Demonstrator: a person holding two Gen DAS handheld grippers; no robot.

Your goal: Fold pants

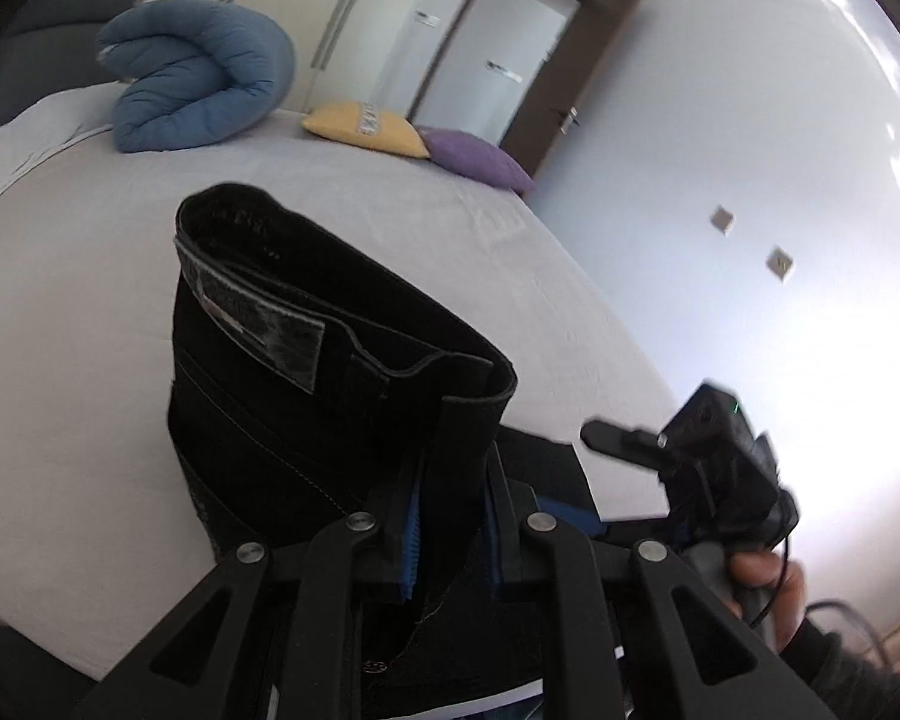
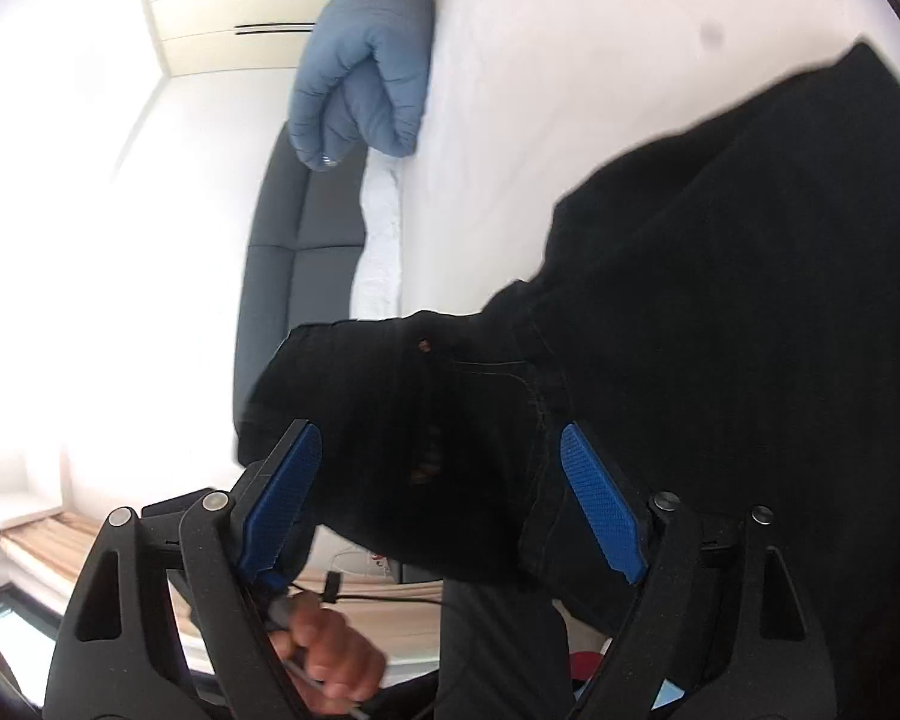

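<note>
Black pants [image 1: 330,384] are lifted above the white bed [image 1: 78,324], waistband up, a grey label on it. My left gripper [image 1: 450,480] is shut on the waistband edge. In the right wrist view the pants [image 2: 720,300] fill the right side. My right gripper [image 2: 444,456] is open, its blue pads [image 2: 600,504] on either side of a bunch of the black cloth, not pinching it. The right gripper also shows in the left wrist view [image 1: 606,435], low on the right beside the pants.
A rolled blue duvet [image 1: 198,72] lies at the bed's far end, with a yellow cushion [image 1: 366,126] and a purple cushion [image 1: 474,156] beside it. A dark sofa [image 2: 306,252] stands along the bed. A door [image 1: 498,54] is behind.
</note>
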